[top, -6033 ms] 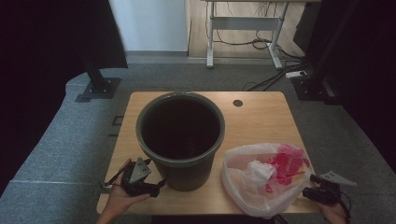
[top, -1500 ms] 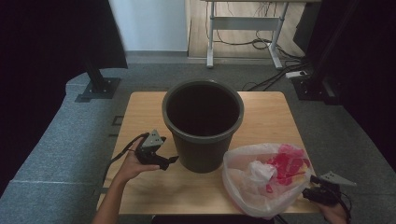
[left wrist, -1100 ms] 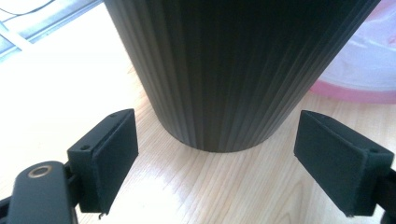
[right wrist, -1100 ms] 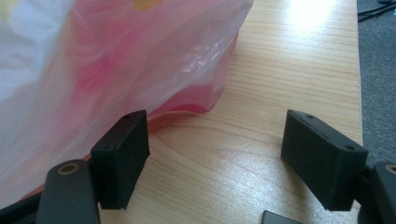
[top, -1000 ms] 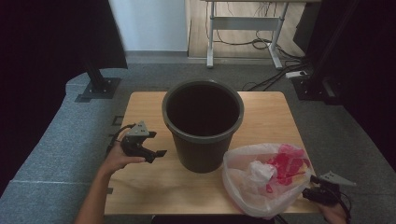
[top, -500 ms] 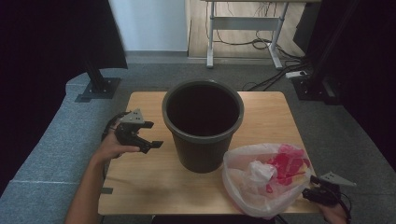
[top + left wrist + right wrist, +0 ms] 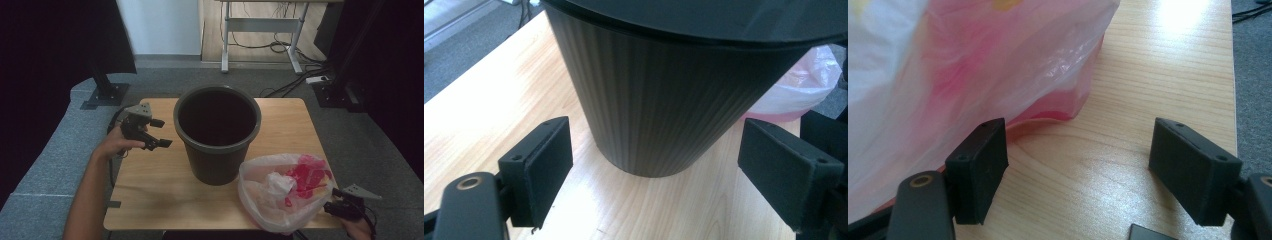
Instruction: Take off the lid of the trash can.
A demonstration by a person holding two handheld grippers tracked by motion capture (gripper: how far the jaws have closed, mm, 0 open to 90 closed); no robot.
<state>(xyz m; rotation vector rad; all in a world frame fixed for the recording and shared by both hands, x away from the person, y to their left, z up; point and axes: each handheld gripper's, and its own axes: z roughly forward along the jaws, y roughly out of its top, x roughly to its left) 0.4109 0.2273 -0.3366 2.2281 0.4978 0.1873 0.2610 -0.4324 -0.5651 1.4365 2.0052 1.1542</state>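
We work at the counter (image 7: 150, 200) with the dark ribbed bucket (image 7: 217, 135) standing upright near its middle and the translucent bag (image 7: 282, 192) of pink and white scraps lying at the bucket's 4 o'clock, just beside its base. The left tool (image 7: 160, 132) hovers at the bucket's 9 o'clock, jaws apart and empty, aimed at the wall. The right tool (image 7: 332, 205) sits at the bag's 3 o'clock, jaws apart, one pad (image 7: 978, 167) at the film without pinching it. We judge the step to be bagging the waste into the bucket: pinch a gathered fold, not loose film, and steady the bucket rim so it does not tip.
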